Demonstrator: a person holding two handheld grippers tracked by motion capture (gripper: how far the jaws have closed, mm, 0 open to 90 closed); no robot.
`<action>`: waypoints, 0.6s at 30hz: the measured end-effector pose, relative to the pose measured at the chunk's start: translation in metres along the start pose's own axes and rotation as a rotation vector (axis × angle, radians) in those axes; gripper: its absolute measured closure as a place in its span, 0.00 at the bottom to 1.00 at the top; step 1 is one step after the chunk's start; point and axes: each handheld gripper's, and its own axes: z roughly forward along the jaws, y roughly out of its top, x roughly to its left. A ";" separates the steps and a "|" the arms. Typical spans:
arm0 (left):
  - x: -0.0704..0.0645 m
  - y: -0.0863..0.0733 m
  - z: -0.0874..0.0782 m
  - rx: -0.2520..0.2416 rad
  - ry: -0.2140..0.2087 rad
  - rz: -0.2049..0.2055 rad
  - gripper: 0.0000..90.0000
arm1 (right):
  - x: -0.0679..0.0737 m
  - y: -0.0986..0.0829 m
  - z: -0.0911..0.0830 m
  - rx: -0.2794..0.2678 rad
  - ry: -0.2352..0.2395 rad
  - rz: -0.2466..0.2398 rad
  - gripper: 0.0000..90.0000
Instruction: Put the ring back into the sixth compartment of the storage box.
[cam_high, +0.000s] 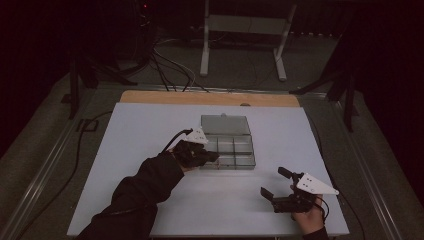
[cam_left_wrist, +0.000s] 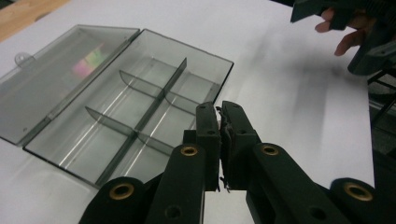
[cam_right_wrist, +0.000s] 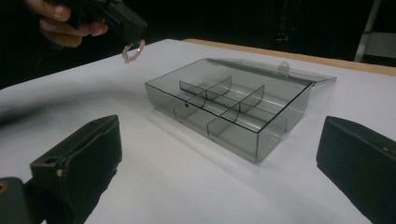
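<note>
1. The left gripper (cam_high: 212, 156) hangs at the near-left corner of the open compartment box (cam_high: 235, 150). Its fingers (cam_left_wrist: 208, 135) are pressed together on a small pinkish ring-like piece (cam_right_wrist: 132, 51), which looks like a loop of tiny beads – too small and blurred to tell more.
2. In the left gripper view only a thin dark sliver of the piece shows between the closed fingers, above the box's near compartments.
3. In the right gripper view the piece dangles under the left gripper's tip, in the air and clear of the worktop (cam_high: 150, 130), just to the left of the box and not inside any compartment.
4. The box is of smoky, see-through plastic – a shallow tray split by one long divider and cross walls into small compartments. Its lid (cam_high: 225, 125) lies folded back flat on the far side, with a small tab at its far edge.
5. The right gripper (cam_high: 277, 186) sits well apart from the box at the near right of the worktop, held by a hand (cam_high: 310, 217); its fingers (cam_right_wrist: 84, 158) are spread wide with nothing between them.
6. The worktop is a pale, matt sheet with a strip of bare wood (cam_high: 210, 98) at its far edge.
7. The room is dim: dark floor, loose cables (cam_high: 170, 65) and a white frame stand (cam_high: 245, 35) beyond the worktop.
</note>
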 end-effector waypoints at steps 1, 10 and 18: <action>0.000 0.002 0.000 -0.003 0.000 0.002 0.98 | 0.000 0.000 0.000 0.000 0.000 0.000 0.00; 0.002 0.016 0.006 -0.004 -0.017 0.009 0.98 | 0.000 0.000 0.000 -0.002 0.001 0.000 0.00; 0.003 0.024 0.011 -0.007 -0.019 0.010 0.98 | 0.000 0.000 0.000 -0.002 0.004 0.002 0.00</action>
